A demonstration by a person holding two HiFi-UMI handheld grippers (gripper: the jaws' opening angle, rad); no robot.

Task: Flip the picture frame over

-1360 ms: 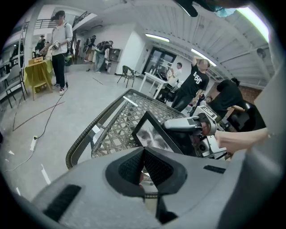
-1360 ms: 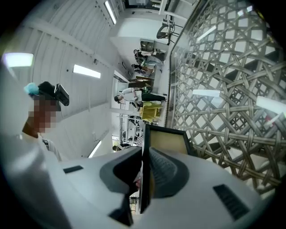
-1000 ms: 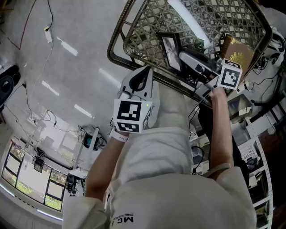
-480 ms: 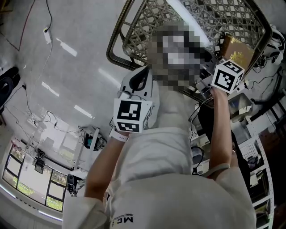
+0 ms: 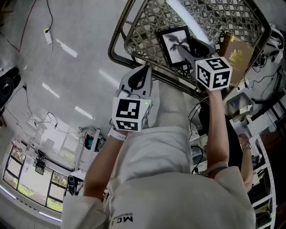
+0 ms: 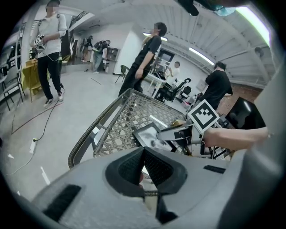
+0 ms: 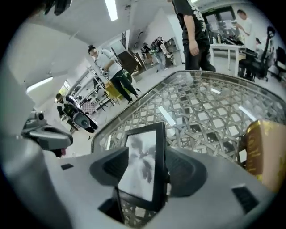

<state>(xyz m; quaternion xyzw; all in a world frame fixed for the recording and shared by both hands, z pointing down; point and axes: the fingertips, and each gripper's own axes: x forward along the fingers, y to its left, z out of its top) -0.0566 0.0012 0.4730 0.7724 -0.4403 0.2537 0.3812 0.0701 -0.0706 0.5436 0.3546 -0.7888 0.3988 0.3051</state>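
**Q:** Right gripper (image 7: 147, 172) status?

**A:** My jaws have just been opening and now stand wide, pressing on nothing. The frame (image 5: 174, 42) lies between them, photo up, on the woven tray (image 5: 138, 31), probably released to settle. My left gripper (image 6: 143, 154) is closed and empty, held clear.

Glossy grey floor (image 5: 67, 67), strip lights (image 7: 110, 9), perhaps desks (image 7: 228, 48).

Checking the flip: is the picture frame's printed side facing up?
Yes, the picture frame shows its dark plant print upward, inside the wire basket.
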